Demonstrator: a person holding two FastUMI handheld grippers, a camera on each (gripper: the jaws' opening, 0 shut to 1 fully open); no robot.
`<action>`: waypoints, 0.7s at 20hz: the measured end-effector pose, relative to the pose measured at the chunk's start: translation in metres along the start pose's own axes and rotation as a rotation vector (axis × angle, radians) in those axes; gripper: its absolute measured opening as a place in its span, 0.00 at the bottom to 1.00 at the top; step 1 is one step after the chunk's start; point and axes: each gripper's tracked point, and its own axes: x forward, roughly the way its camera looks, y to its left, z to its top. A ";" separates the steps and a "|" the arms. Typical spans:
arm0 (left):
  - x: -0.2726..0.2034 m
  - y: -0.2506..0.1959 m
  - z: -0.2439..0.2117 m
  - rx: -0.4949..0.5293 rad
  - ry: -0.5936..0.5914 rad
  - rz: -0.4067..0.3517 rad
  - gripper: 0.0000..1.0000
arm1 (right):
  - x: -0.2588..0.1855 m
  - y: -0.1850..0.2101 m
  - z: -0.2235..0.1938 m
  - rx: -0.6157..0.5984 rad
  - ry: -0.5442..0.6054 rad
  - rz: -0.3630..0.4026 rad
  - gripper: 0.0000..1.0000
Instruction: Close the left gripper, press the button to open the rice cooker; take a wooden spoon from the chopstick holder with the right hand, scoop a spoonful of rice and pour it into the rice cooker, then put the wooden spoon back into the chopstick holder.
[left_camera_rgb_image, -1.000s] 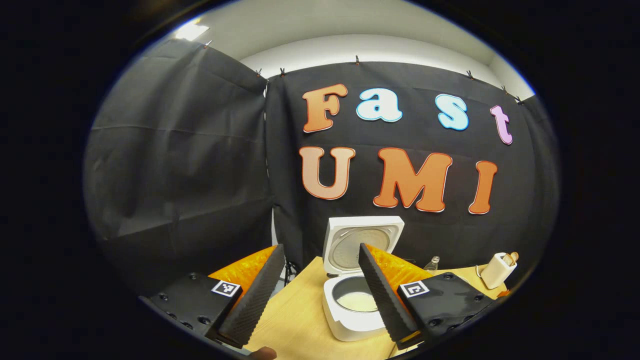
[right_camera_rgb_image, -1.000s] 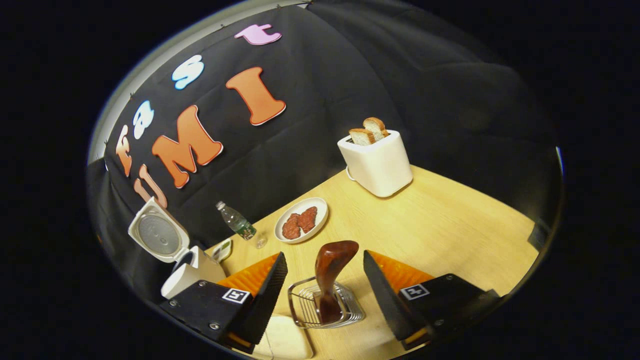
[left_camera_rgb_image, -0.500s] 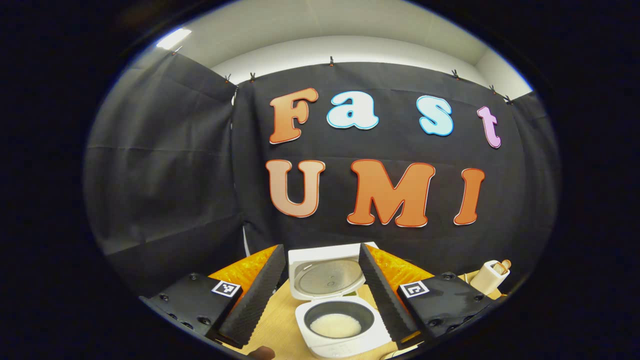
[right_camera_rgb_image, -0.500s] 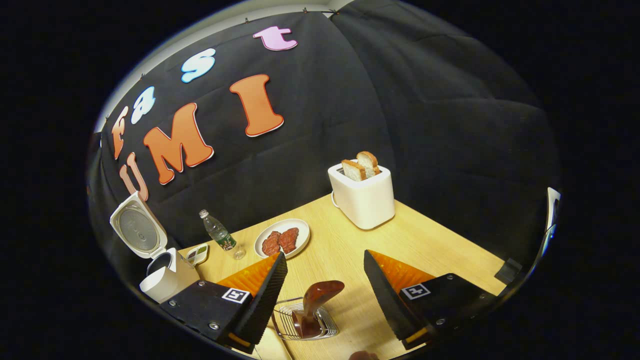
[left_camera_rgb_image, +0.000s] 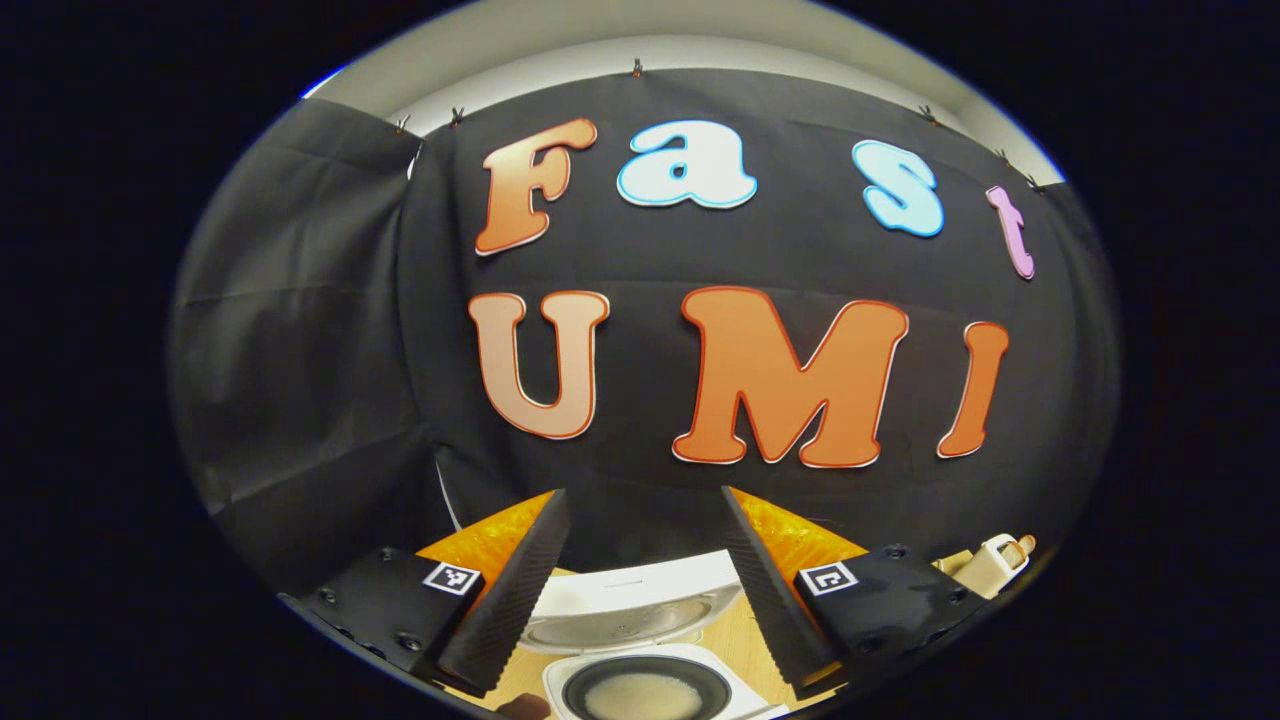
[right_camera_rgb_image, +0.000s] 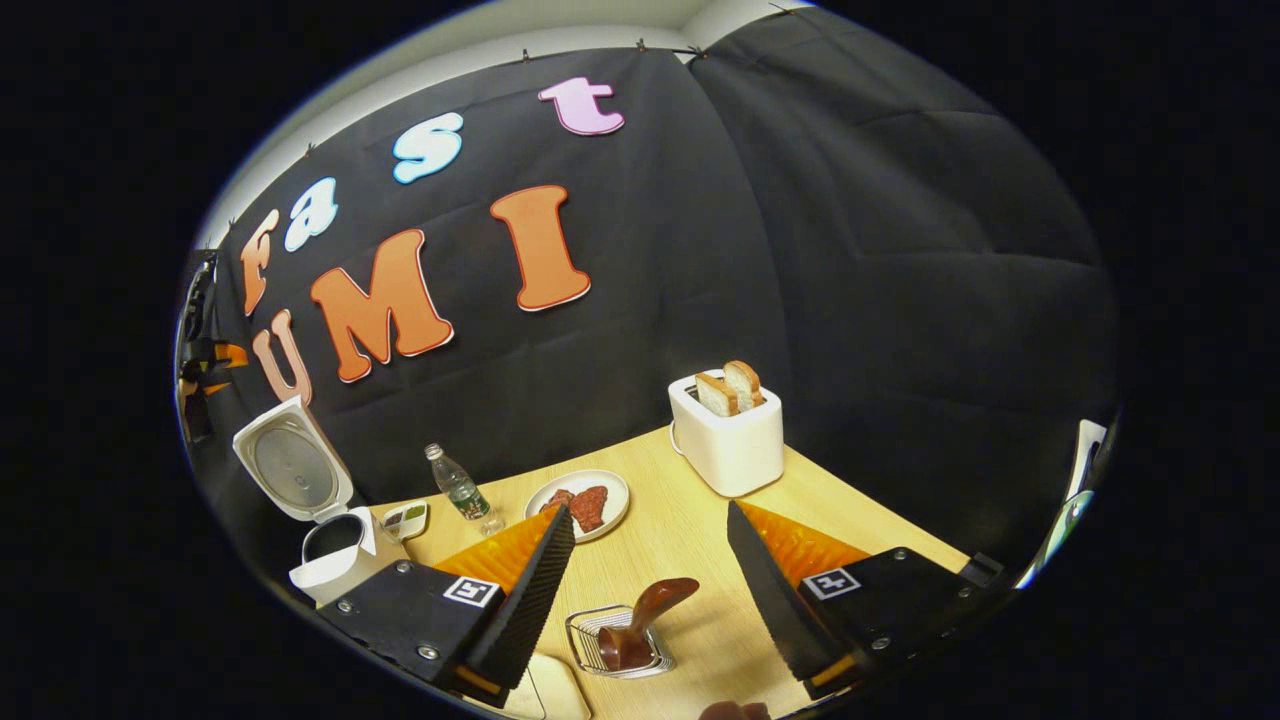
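A pale wooden tabletop (right_camera_rgb_image: 860, 500) sits in a booth walled with black cloth (right_camera_rgb_image: 900, 250). In the right gripper view, the right claw (right_camera_rgb_image: 640, 600) is spread wide, holding nothing, above a wire holder (right_camera_rgb_image: 600, 635) with the spoon (right_camera_rgb_image: 645, 615) standing tilted in it. Beyond lie a plate (right_camera_rgb_image: 578, 502), a bottle (right_camera_rgb_image: 460, 488) and a toaster (right_camera_rgb_image: 728, 435) near the far edge; bare wood stretches to the right. In the left gripper view, the left claw (left_camera_rgb_image: 635, 600) is spread, empty, above the open cooker (left_camera_rgb_image: 640, 690), rice inside, lid (left_camera_rgb_image: 630, 600) raised.

Table (right_camera_rgb_image: 850, 500) with toaster (right_camera_rgb_image: 728, 440), plate (right_camera_rgb_image: 577, 492)
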 end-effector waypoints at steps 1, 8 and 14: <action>0.014 0.003 -0.010 0.003 0.025 0.018 1.00 | -0.005 0.001 0.003 -0.001 -0.007 -0.002 0.95; 0.063 0.016 -0.076 0.000 0.181 0.022 1.00 | -0.029 0.000 0.013 0.027 -0.036 -0.037 0.95; 0.052 0.014 -0.082 -0.052 0.225 0.001 1.00 | -0.044 -0.013 0.026 0.002 -0.065 -0.074 0.94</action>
